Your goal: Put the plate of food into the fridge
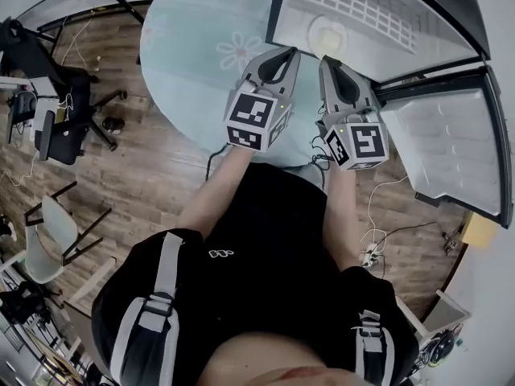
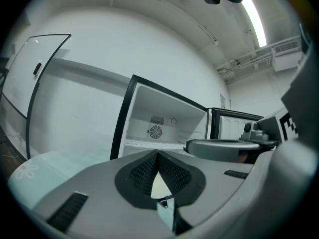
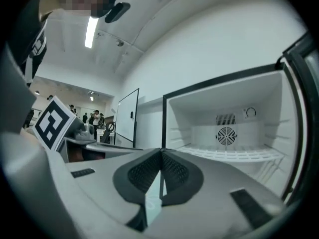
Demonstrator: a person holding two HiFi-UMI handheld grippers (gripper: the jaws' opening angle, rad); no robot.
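Head view: we see both claws over the near right edge of the round pale-blue table, side by side and pointing at the open fridge. The left gripper sits just beside the table's flower print. The right gripper is closer to the fridge opening. A pale round plate lies on the wire shelf inside the fridge, near the shelf's front edge and just ahead of the right claw's tips; we can't make out the food on it. The fridge door is swung open to the right.

Left gripper view: the jaws are closed tip to tip with nothing clamped. The fridge cavity is straight ahead, with a fan vent on its back wall. The right gripper crosses in from the right edge. The table surface shows at lower left.

Right gripper view: the jaws are also pinched together at the tips and empty. The fridge interior fills the right half of the view, showing the fan and the wire shelf. The left gripper's marker cube is at the left edge. Behind it stand a whiteboard and some people far back.
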